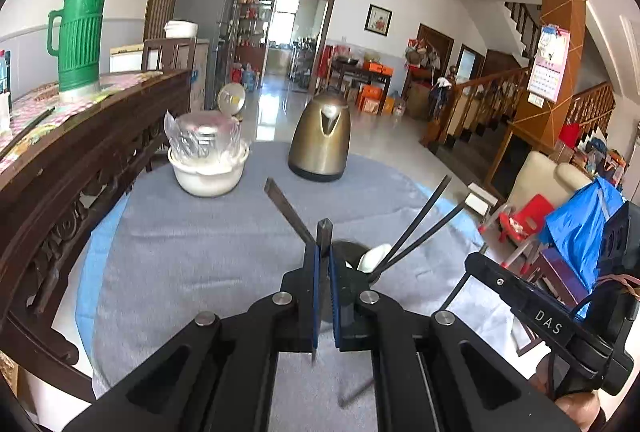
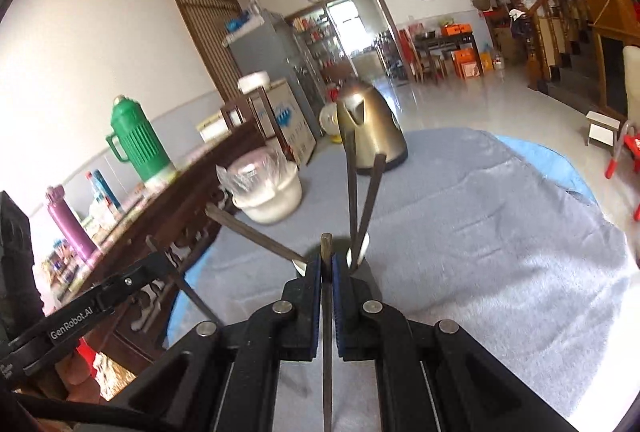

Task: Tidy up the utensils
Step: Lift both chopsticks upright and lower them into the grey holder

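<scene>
Left tongs (image 1: 323, 260) clamped on one chopstick (image 1: 324, 232); right tongs (image 2: 326, 264) clamped on another chopstick (image 2: 327, 332). Both just this side of the dark utensil cup (image 1: 352, 252), near the kettle (image 1: 320, 136). Thin, stiff, slick, probably light; grip mid-shaft, or they'll pivot.

My left gripper (image 1: 323, 252) points forward and slightly down, its blue pads (image 1: 311, 292) pinched together on a thin dark stick. My right gripper (image 2: 327, 264) sits close alongside, angled the same way, pads clamped likewise.
</scene>
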A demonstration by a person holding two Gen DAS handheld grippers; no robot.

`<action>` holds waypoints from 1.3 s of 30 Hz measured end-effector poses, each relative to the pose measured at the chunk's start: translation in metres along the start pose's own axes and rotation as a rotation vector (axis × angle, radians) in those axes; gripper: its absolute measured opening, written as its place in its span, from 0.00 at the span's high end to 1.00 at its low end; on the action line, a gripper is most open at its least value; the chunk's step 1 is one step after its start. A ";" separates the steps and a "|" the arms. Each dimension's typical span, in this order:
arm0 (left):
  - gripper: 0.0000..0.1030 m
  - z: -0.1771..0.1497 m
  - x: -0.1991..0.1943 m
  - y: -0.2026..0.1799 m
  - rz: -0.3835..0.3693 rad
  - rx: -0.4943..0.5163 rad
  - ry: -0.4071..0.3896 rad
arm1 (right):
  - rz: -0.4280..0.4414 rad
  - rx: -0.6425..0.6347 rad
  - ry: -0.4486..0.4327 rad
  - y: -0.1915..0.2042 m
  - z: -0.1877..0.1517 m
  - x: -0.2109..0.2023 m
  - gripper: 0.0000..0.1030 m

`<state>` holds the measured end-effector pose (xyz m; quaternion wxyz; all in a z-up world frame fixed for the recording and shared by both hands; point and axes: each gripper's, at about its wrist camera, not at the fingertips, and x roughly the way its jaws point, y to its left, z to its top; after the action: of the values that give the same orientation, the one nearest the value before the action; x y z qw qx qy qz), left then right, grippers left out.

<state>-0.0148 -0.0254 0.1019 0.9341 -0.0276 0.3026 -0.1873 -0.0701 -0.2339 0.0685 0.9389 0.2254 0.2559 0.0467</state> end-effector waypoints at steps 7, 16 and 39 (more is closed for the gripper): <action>0.97 0.002 -0.002 -0.002 0.007 0.008 -0.029 | 0.004 0.022 -0.089 0.005 0.010 -0.021 0.95; 0.97 0.000 0.003 0.000 0.012 0.011 -0.021 | 0.003 0.023 -0.095 0.006 0.013 -0.024 0.95; 0.77 -0.095 0.092 0.078 0.019 0.034 0.470 | -0.013 0.015 -0.064 0.000 0.004 -0.017 0.95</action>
<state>0.0253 0.0189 -0.0400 0.8400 0.0353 0.5090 -0.1848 -0.0831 -0.2391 0.0797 0.9451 0.2322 0.2277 0.0316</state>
